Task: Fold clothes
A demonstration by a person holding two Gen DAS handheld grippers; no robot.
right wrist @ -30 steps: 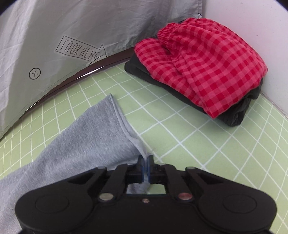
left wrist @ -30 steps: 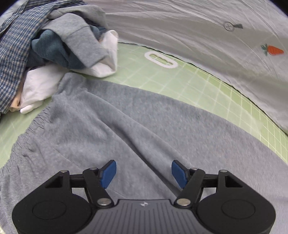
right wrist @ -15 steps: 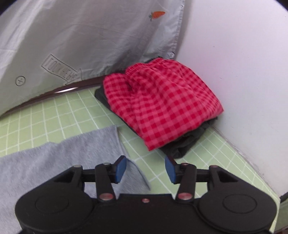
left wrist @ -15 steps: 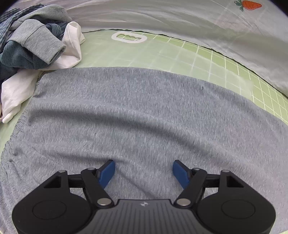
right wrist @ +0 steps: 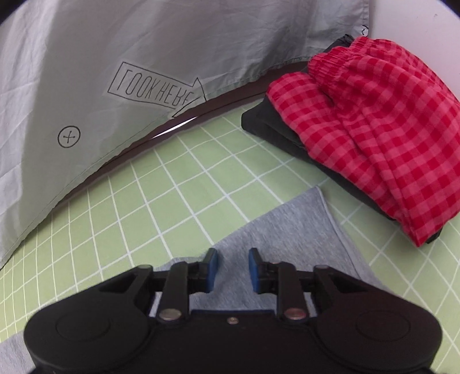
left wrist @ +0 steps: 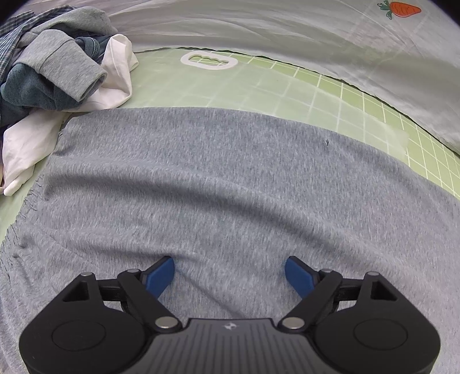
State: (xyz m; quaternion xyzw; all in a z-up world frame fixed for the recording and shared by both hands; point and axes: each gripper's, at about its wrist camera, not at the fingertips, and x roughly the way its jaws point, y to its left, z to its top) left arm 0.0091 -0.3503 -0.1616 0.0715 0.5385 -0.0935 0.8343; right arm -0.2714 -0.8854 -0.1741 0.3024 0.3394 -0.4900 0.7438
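Both grippers are spread apart and pinching nothing. Through the left wrist camera I see my left gripper [left wrist: 230, 272] with its blue fingertips [left wrist: 159, 274] held wide, low over the grey garment [left wrist: 218, 187]. Whether the tips touch the cloth, I cannot tell. That grey knit garment lies spread flat across the green grid mat [left wrist: 316, 89], filling most of this view, with a gathered edge along its left side and soft ripples running across it.

Through the right wrist camera, my right gripper [right wrist: 231, 269] has its blue pads [right wrist: 211, 269] parted by a narrower gap, above a narrow end of the same grey garment [right wrist: 290, 227]. That end lies flat on the mat [right wrist: 172, 198], its hemmed edge pointing toward the far right.

Moving outward: at the mat's far left sits a loose pile of unfolded clothes [left wrist: 54, 66], with a grey cuffed sleeve on top, dark blue fabric beneath, a plaid shirt behind, and a white piece touching the grey garment's corner. At the far right, near the garment's end but apart from it, is a folded stack: red checked shorts [right wrist: 379, 126] on top of a dark folded garment [right wrist: 276, 126]. Behind the mat lies a pale grey sheet [right wrist: 143, 37] printed with an arrow label, a crossed circle and a small carrot [left wrist: 401, 8]. A white oval handle cut-out [left wrist: 208, 60] marks the mat's far edge.
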